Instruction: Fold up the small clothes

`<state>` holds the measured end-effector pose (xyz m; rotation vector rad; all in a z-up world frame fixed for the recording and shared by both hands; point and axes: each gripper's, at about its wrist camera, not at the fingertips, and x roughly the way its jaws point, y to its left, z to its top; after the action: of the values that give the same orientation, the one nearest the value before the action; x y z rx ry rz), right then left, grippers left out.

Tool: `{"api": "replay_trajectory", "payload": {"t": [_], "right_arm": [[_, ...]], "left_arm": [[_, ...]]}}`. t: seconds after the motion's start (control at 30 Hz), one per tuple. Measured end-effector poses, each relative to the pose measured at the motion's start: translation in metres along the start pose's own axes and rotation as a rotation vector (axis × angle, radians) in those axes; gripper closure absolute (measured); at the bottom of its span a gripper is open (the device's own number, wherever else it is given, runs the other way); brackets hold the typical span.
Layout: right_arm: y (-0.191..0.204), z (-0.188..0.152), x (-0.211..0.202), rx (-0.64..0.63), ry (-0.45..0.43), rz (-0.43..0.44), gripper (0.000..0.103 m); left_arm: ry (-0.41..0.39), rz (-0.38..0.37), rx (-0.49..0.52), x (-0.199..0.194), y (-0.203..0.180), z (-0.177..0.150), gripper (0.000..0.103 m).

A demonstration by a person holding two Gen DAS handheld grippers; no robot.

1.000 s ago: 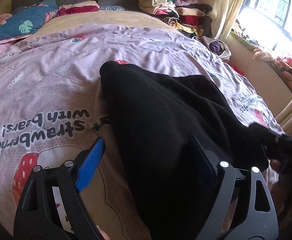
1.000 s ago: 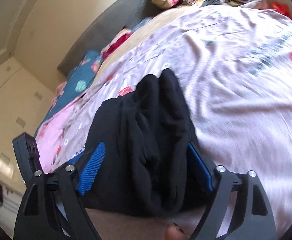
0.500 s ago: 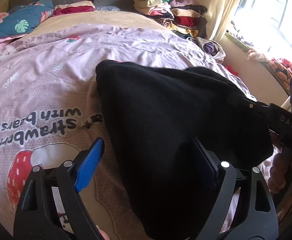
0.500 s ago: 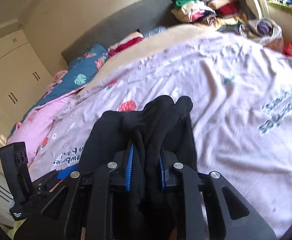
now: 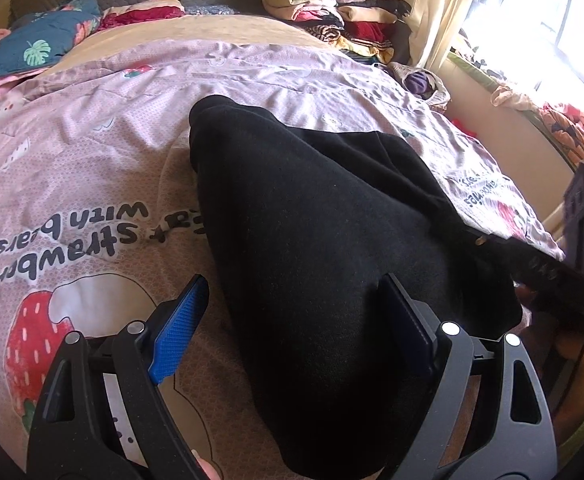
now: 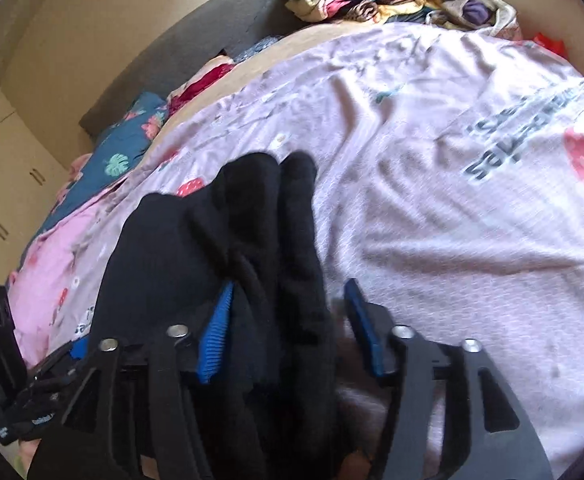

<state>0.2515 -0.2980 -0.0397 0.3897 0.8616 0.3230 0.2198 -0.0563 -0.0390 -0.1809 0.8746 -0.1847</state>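
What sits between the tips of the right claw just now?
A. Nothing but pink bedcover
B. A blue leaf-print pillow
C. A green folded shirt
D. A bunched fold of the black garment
D: in the right wrist view a bunched fold of the black garment lies between the blue pads of the right claw, whose jaws have just been opening.

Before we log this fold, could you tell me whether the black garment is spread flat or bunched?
Bunched: the black garment lies in thick ridges on the pink bedsheet, not spread flat.
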Motion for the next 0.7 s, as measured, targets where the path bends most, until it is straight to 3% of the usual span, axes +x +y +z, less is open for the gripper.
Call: {"api": "replay_trajectory", "payload": {"t": [0.1, 0.23, 0.33, 0.37, 0.43, 0.57, 0.7], "right_arm": [[0.006, 0.017, -0.013, -0.015, -0.085, -0.028, 0.038], [0.025, 0.038, 0.007, -0.108, -0.029, -0.066, 0.033], [0.039, 0.044, 0.037, -0.204, 0.037, -0.181, 0.033], [0.040, 0.045, 0.050, -0.215, 0.081, -0.192, 0.045], [0.038, 0.044, 0.063, -0.199, 0.130, -0.150, 0.089], [0.037, 0.052, 0.045, -0.184, 0.013, -0.100, 0.091], [0.028, 0.046, 0.057, -0.193, 0.040, -0.178, 0.091]], "left_arm": [[-0.001, 0.003, -0.001, 0.001, 0.001, -0.001, 0.023], [-0.007, 0.000, -0.004, 0.000, 0.002, -0.003, 0.023], [-0.007, -0.004, -0.009, 0.000, 0.003, -0.003, 0.023], [-0.007, -0.005, -0.010, 0.000, 0.003, -0.003, 0.023], [-0.005, -0.010, -0.010, 0.000, 0.004, -0.004, 0.023], [-0.007, -0.017, -0.013, -0.001, 0.004, -0.003, 0.023], [0.000, -0.030, -0.014, 0.000, 0.003, -0.003, 0.019]]}}
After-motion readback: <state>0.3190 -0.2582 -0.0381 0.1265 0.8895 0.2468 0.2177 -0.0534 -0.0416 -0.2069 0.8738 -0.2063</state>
